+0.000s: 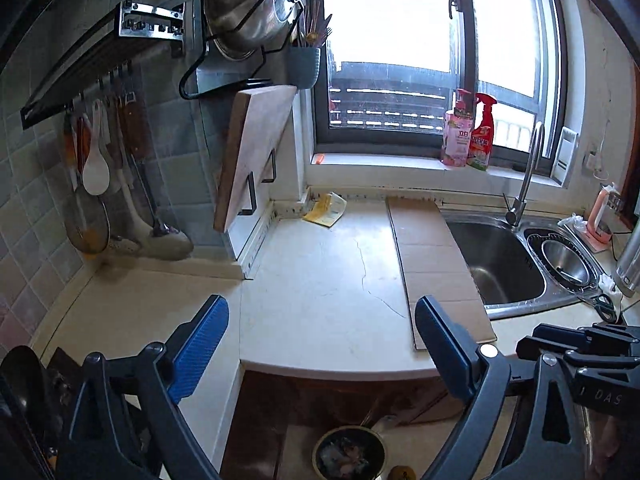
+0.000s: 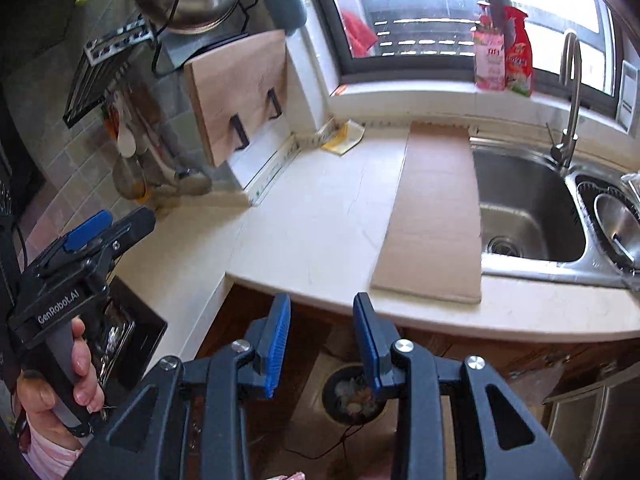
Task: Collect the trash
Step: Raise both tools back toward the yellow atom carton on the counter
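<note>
The dark-framed window (image 1: 420, 60) admits strong daylight, overexposed above. Below its white sill (image 1: 400, 162) runs a cream stone countertop (image 1: 320, 272), cracked near its middle. Left of the window stands a grey-tiled wall (image 1: 32, 184). Beneath the countertop: brown wooden cabinet fronts (image 2: 500, 350).

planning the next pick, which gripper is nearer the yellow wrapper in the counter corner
Left, though not by much. The left gripper hangs over the counter's front edge facing the yellow wrapper; the right gripper is off the counter, above the floor.

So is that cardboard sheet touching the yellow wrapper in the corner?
Apart. The right wrist view shows bare counter between the cardboard sheet and the yellow wrapper.
</note>
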Demonstrator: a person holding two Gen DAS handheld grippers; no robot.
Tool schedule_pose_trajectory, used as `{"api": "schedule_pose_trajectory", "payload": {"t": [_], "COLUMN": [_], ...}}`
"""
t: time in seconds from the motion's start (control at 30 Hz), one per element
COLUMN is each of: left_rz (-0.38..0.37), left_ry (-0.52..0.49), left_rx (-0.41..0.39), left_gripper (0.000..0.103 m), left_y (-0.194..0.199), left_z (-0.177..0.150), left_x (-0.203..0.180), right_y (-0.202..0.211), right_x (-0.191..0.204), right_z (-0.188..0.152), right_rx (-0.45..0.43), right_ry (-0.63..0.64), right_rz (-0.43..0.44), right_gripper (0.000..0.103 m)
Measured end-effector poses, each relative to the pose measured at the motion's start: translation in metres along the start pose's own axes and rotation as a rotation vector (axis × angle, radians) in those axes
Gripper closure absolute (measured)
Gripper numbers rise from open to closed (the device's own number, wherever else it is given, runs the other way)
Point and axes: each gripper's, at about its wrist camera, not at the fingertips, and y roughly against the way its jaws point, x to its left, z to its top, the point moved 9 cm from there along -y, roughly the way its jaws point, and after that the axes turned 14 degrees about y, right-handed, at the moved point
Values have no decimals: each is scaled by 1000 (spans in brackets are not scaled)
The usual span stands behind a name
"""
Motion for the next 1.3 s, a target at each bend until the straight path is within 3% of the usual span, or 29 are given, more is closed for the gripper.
{"api": "schedule_pose_trajectory", "payload": {"t": [0.1,0.3,0.47,0.63,0.9,1.3], "left_rz": [24,89,180,249,417,519], "left_ry": [-7,-17,-2,13,-30,-8], "left_rx": [-37,-67,-69,-36,-45,41], "left_gripper": [1,1,1,1,1,9], "left_y": [-10,-52,-111,-180,-284,-389], "left_z": [19,56,93,124,161,162], "left_x": [-2,-12,-18,-31,-49,-26], "right_y": [-4,-21,-60,-117,-218,-378], "right_x": [-17,-54,-97,-139,-189,-204], "right_z": [23,78,131,182,251,287], "right_rx": [-18,-53,-56,-9,55,125], "right_ry": [-7,24,50,53,86,59], "right_rz": [-16,-18,25,95,187,302], "right_gripper": [66,62,59,59,59,59]}}
